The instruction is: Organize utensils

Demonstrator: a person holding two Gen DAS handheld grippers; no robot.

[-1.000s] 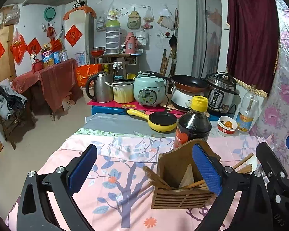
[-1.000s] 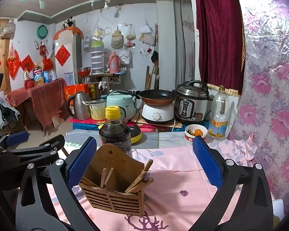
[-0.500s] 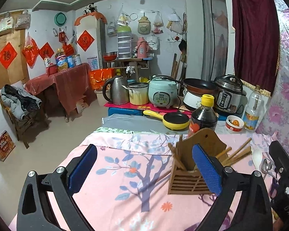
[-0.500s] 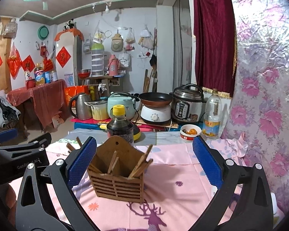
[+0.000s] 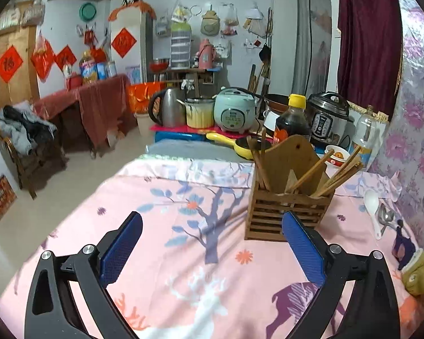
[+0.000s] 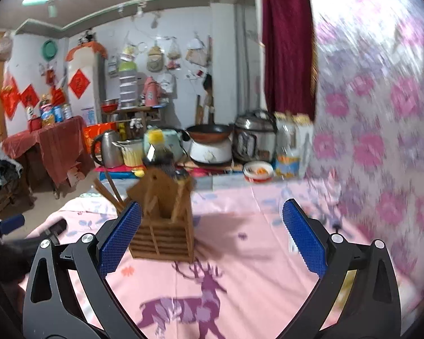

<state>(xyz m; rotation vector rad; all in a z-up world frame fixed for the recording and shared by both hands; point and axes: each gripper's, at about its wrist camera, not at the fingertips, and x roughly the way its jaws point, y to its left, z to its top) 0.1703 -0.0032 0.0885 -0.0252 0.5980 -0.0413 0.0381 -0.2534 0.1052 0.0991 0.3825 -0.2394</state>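
A slatted wooden utensil holder point(image 5: 285, 212) stands upright on the pink patterned tablecloth point(image 5: 183, 254), with several wooden chopsticks point(image 5: 336, 172) leaning in it. It also shows, blurred, in the right wrist view point(image 6: 164, 234). A white spoon point(image 5: 372, 209) and a metal spoon point(image 5: 385, 217) lie on the cloth to the holder's right. My left gripper point(image 5: 212, 251) is open and empty, in front of the holder. My right gripper point(image 6: 212, 240) is open and empty, with the holder just beyond its left finger.
A dark sauce bottle with a yellow cap point(image 5: 292, 121) stands behind the holder. Beyond it are a yellow pan point(image 5: 234, 144), a small bowl point(image 5: 336, 155), a clear bottle point(image 5: 364, 135), a kettle and cookers. The flowered wall point(image 6: 381, 141) is close on the right. A small figurine point(image 5: 415, 271) sits at the right edge.
Both grippers have drawn back from the holder, which now looks smaller and farther. The spoons have come into the left wrist view. The right wrist view is blurred by motion.
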